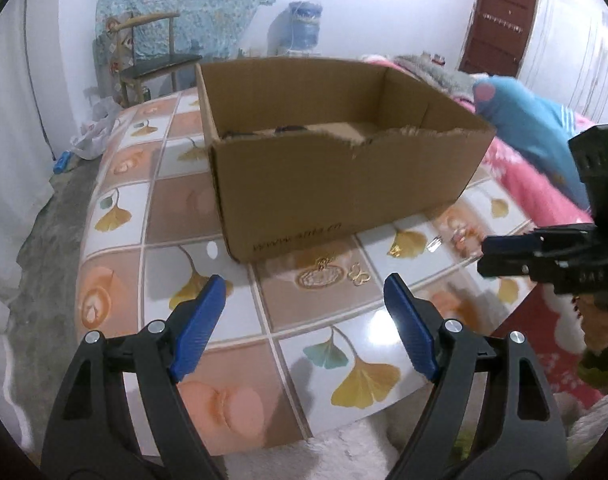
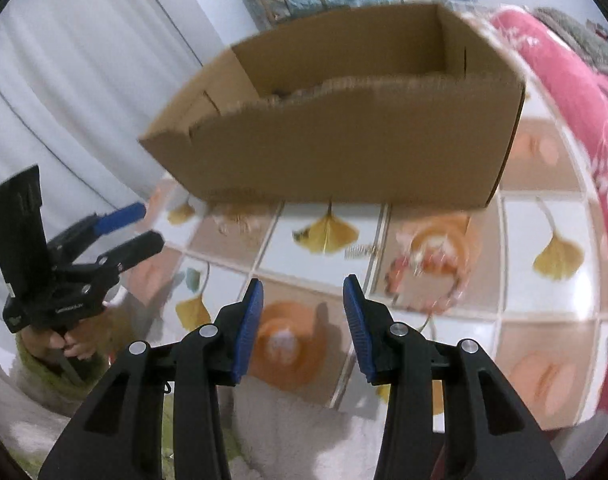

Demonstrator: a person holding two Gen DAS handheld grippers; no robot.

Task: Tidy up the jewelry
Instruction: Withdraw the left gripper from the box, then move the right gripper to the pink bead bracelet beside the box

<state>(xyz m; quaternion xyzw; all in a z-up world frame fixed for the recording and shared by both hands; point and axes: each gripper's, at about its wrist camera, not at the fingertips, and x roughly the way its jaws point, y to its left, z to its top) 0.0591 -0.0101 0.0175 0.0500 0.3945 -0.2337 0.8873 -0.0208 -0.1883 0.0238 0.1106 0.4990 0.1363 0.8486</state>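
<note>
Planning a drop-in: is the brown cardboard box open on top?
Open: the brown cardboard box has no lid, and its inner walls show from above.

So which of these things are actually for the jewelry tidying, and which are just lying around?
For the job:
cardboard box
gold earrings
chain bracelet
small jewelry pieces

Just lying about:
wooden chair
water jug
pink blanket
blue plush toy

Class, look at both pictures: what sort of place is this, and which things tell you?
Probably a home bedroom: a pink blanket beside the table, a wooden chair by the wall, and a brown door.
</note>
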